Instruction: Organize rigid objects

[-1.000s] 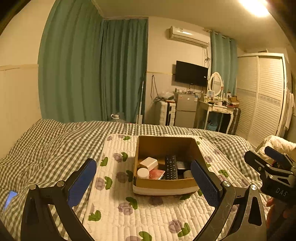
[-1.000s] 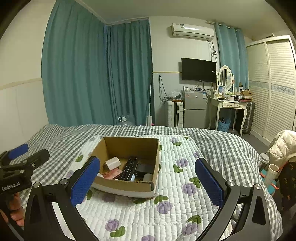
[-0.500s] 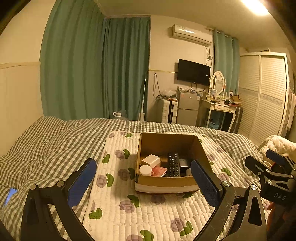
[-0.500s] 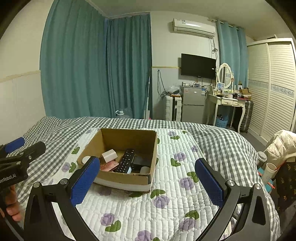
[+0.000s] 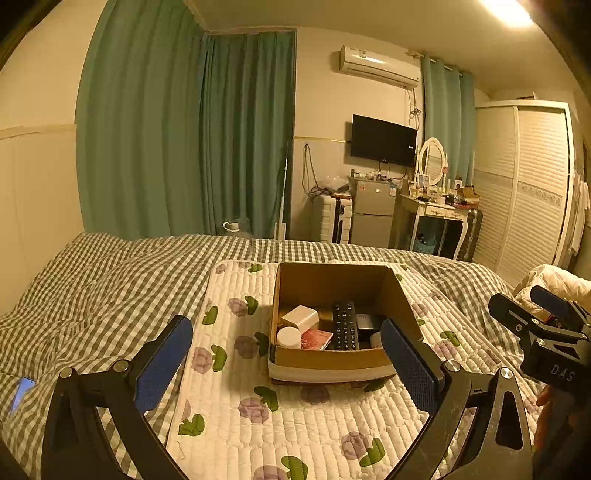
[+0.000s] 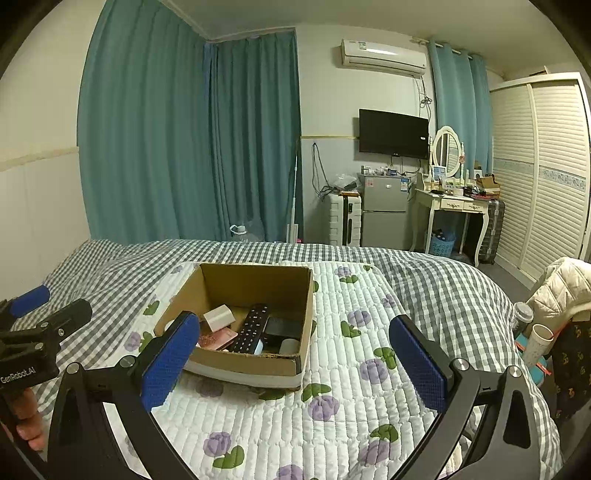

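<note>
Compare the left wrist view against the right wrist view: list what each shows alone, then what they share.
Only the left wrist view shows the round white jar at the box's near left corner and the bright ceiling light. Only the right wrist view shows the cup and the blue basket under the vanity. Both show the cardboard box holding the black remote, the floral quilted mat, the TV, and both grippers, left gripper and right gripper, open and empty.
</note>
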The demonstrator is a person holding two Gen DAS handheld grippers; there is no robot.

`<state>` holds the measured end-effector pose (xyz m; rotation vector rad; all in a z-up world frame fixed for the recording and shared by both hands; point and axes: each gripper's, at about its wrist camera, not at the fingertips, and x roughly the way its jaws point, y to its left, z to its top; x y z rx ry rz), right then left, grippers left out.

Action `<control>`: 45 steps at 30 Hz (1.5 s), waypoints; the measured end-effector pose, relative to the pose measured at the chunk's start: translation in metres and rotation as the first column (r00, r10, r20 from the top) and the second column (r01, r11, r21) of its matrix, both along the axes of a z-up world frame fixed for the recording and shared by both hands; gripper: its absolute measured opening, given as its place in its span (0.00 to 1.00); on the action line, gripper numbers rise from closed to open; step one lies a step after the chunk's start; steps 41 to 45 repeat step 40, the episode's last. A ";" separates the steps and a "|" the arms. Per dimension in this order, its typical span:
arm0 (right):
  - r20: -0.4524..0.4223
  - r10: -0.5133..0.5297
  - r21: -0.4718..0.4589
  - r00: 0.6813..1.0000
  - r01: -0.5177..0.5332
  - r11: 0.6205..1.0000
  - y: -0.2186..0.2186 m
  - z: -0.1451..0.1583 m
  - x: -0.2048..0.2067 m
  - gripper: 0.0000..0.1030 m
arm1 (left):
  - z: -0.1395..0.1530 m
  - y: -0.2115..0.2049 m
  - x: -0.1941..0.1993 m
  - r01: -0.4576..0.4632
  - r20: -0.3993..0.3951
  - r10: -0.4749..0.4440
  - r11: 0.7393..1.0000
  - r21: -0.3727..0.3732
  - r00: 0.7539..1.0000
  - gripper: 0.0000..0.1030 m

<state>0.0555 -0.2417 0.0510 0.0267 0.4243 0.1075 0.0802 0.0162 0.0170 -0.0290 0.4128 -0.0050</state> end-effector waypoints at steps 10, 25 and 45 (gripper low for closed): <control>-0.010 0.021 -0.005 1.000 -0.021 1.000 0.009 0.000 0.001 1.00 | 0.001 0.001 -0.002 -0.007 -0.006 0.007 1.000 0.012 1.000 1.00; -0.027 0.016 -0.014 0.999 -0.017 1.000 0.009 -0.008 0.001 1.00 | 0.002 0.004 -0.007 -0.014 0.004 0.014 1.000 0.006 1.000 1.00; -0.030 0.017 -0.007 0.999 -0.018 1.000 0.007 -0.012 0.000 1.00 | 0.000 -0.003 -0.005 -0.005 -0.009 0.005 0.999 0.039 1.000 1.00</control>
